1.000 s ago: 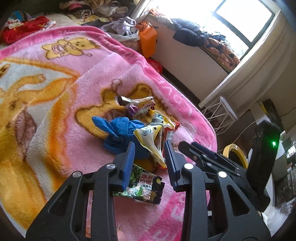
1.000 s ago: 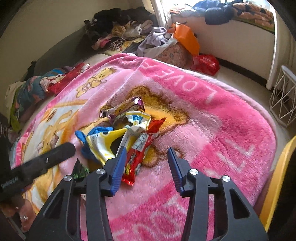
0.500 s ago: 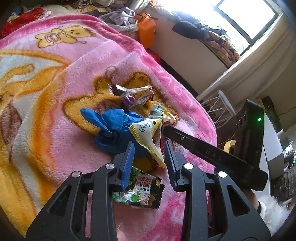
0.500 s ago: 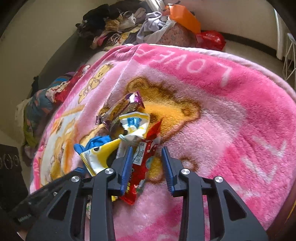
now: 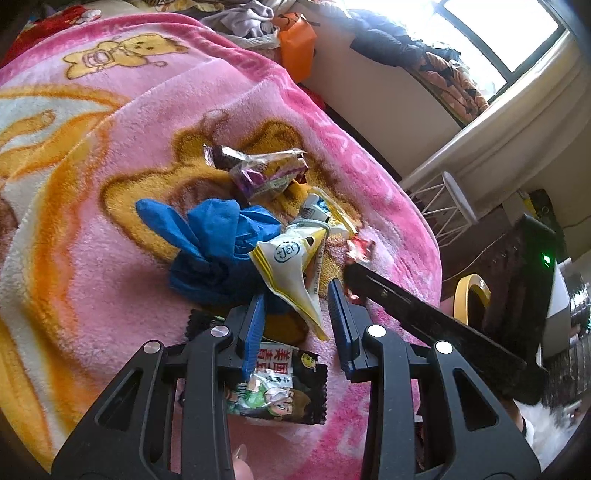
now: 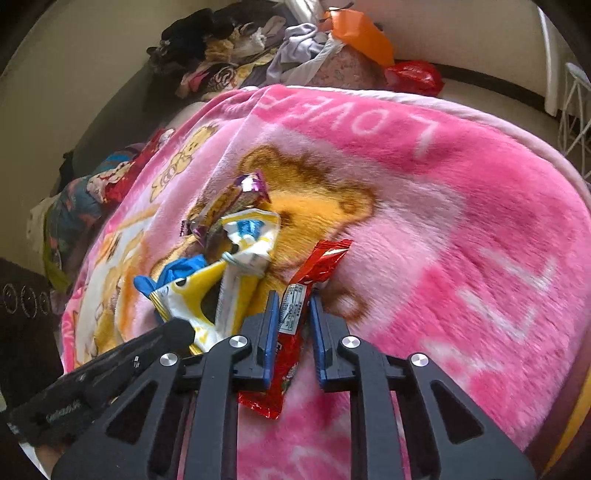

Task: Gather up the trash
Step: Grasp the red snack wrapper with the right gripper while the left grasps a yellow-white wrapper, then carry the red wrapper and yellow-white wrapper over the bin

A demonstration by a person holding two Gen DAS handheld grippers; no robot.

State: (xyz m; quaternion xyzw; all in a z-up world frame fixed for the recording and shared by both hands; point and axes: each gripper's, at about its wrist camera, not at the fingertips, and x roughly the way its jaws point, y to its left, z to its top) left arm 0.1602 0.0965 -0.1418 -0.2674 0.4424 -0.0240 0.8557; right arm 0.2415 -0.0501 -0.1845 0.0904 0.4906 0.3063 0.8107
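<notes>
Right gripper (image 6: 291,325) fingers closing around red wrapper (image 6: 295,314), near the pink blanket's (image 6: 461,221) front edge. Left gripper (image 5: 295,317) partly open over green snack packet (image 5: 277,387), gripping nothing. Beyond: yellow-white packet (image 5: 291,273), blue glove (image 5: 218,251), purple wrapper (image 5: 266,170).

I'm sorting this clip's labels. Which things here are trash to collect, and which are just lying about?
Trash: red wrapper between the closing right gripper, yellow-white packet, purple wrapper, green snack bag, blue glove.
Lying about: pink blanket, clothes pile, orange bag.
</notes>
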